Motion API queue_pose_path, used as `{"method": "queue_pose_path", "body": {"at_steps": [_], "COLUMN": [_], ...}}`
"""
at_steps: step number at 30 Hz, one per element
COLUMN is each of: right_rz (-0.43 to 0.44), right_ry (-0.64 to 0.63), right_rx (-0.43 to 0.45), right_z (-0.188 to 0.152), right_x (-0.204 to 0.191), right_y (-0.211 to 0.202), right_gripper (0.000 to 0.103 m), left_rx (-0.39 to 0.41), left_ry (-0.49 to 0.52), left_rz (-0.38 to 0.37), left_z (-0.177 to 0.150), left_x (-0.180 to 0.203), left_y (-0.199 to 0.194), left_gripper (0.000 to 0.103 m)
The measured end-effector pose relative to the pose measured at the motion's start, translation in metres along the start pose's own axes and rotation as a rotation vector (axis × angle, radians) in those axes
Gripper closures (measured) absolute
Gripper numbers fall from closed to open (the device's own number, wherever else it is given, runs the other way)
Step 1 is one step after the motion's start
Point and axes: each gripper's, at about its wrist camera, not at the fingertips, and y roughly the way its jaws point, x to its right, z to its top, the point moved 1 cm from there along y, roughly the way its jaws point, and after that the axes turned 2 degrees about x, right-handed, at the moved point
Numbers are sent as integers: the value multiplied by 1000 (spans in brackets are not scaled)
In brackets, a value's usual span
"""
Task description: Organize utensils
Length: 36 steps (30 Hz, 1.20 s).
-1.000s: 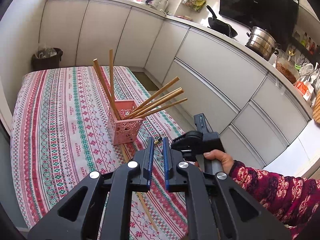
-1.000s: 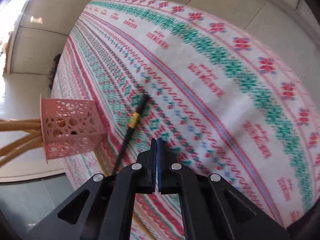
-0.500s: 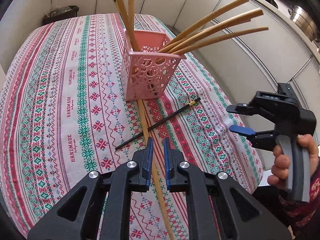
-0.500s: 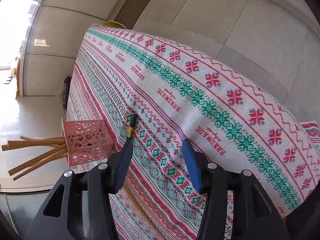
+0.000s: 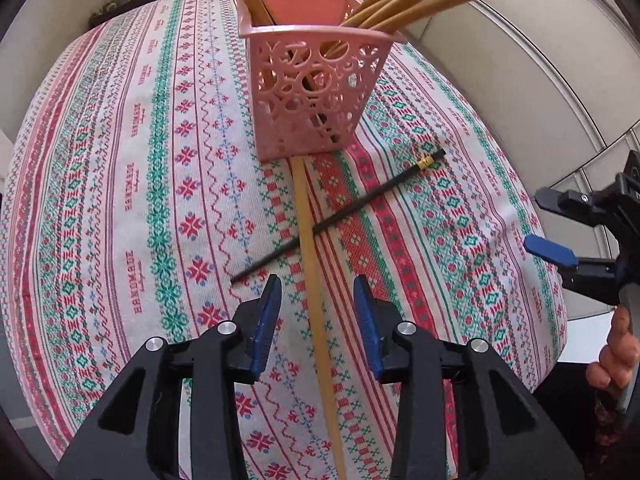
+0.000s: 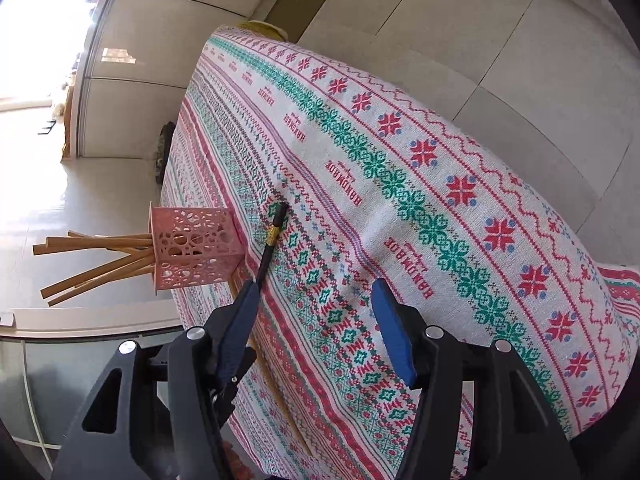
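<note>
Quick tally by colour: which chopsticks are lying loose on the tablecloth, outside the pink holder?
Tan wooden chopstick: 1
Black chopstick: 1
Total loose: 2
The black one lies across the wooden one. The wooden chopsticks standing in the pink holder are not counted.

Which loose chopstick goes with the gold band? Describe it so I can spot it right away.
Start at the pink perforated plastic basket on the patterned tablecloth. In front of it two chopsticks lie crossed: a long pale wooden chopstick running from the basket's base, and the thin black chopstick slanting across it. Only the black one has a gold band near its thick end.
</note>
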Motion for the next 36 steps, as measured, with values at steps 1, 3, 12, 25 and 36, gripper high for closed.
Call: {"method": "queue_pose_path", "body": {"at_steps": [1,3,12,25,36], "right_rz": [0,-10,-67,-169,-548], "right_ry": [-4,-10,-65,27,-234], "right_rx": [-8,-19,-54,3,161], "right_z": [0,0,-1,9,5], "right_x": [-1,-1,-22,-73,-117], "right_y": [1,3,30,81,126], "right_gripper": [45,45,45,46,76], "left_rx": [4,3,24,252,421], "left_ry": [4,5,-32,-131,-146], "left_rz": [6,50,67,-103,-222], "left_z": [3,6,-31,-27,-14], "left_x": [3,6,-10,-42,-52], "left_y": [2,10,-1,-84,-141], "left_gripper": [68,68,97,97,97]}}
